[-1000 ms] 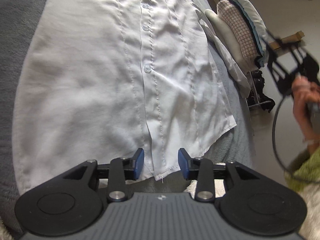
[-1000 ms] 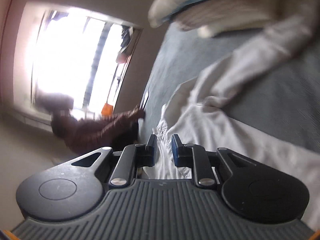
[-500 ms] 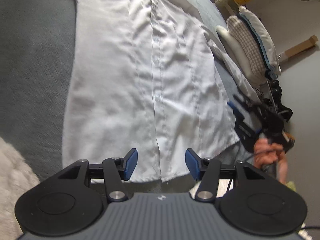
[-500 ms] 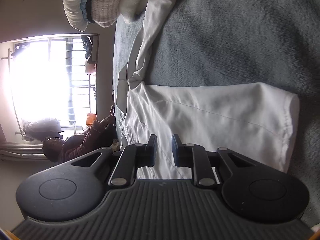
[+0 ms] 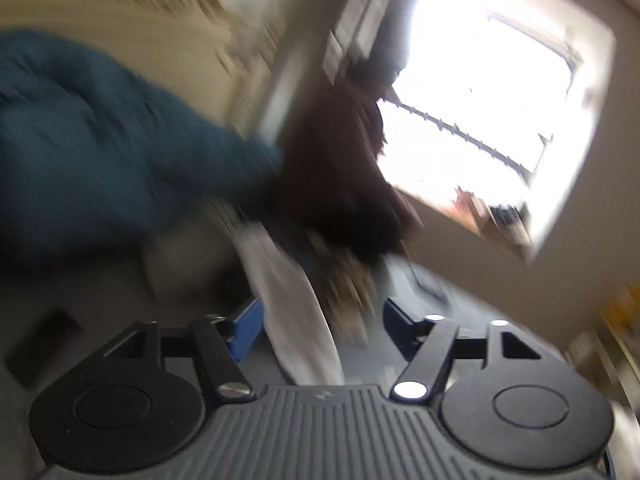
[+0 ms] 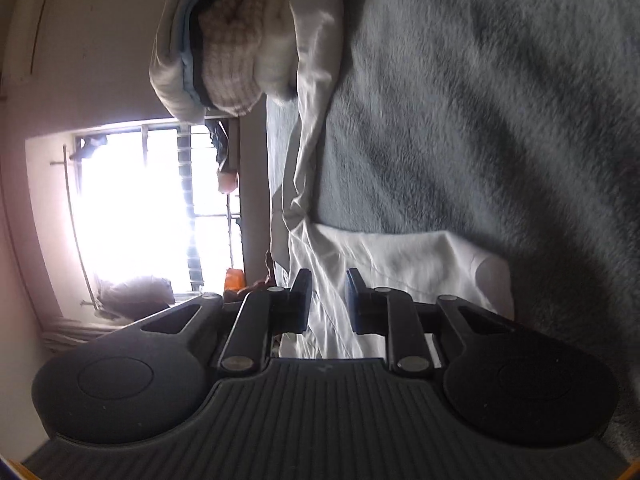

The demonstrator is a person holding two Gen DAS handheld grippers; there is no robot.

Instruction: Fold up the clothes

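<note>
**Two handheld grippers over a white shirt on a grey bed**

The right wrist view is sharp. The right gripper (image 6: 328, 300) is narrowly parted, its blue-padded fingers (image 6: 303, 300) standing a small way apart, with the white shirt (image 6: 400, 268) showing in the gap; whether the pads touch the cloth cannot be told. The shirt lies flat on a grey fleecy blanket (image 6: 500, 100) covering the bed, one rounded hem corner reaching out to the right. A long sleeve (image 6: 312, 92) trails away from the shirt towards a stack of folded clothes (image 6: 224, 40), which includes a checked piece. A bright barred window (image 6: 140, 200) fills the left side.

The left wrist view is heavily blurred. The left gripper (image 5: 320, 328) is wide open, its blue pads (image 5: 244, 328) far apart. A pale strip of white cloth (image 5: 296, 320) runs between them, gripped by neither. Beyond are a teal fabric mass (image 5: 92, 140), a dark figure (image 5: 340, 160) too smeared to make out, and a glaring window (image 5: 488, 92).
</note>
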